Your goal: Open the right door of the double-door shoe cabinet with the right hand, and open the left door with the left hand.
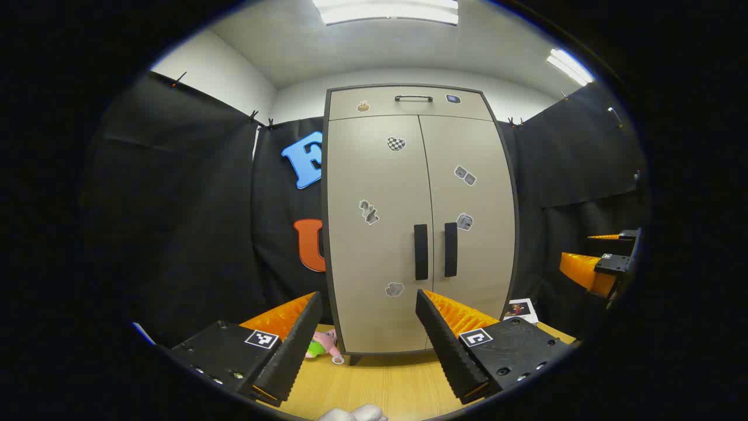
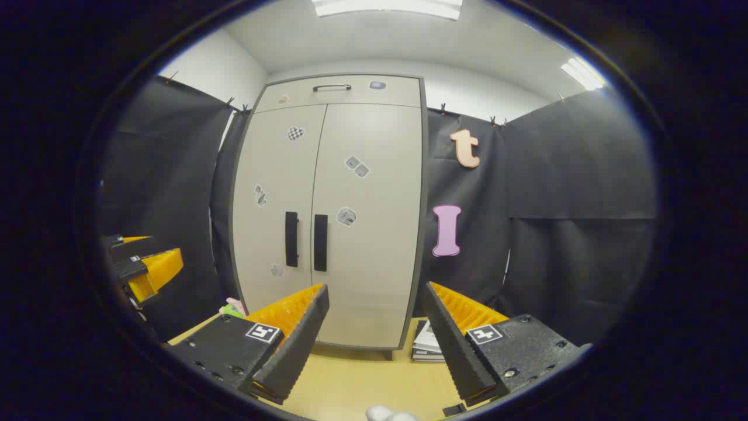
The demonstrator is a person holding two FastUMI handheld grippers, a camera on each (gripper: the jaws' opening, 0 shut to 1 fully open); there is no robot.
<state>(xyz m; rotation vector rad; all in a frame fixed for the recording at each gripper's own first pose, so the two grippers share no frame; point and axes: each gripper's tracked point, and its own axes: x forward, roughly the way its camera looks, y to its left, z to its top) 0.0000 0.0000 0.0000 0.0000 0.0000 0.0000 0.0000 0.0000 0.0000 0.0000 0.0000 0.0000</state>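
In the left gripper view the left gripper (image 1: 368,327) hangs with jaws apart before the shoe cabinet (image 1: 418,222) on the counter (image 1: 380,386), both doors closed, while the right gripper view shows the right gripper (image 2: 377,318) likewise spread, its handle (image 2: 321,242) ungrasped, so nothing is done.
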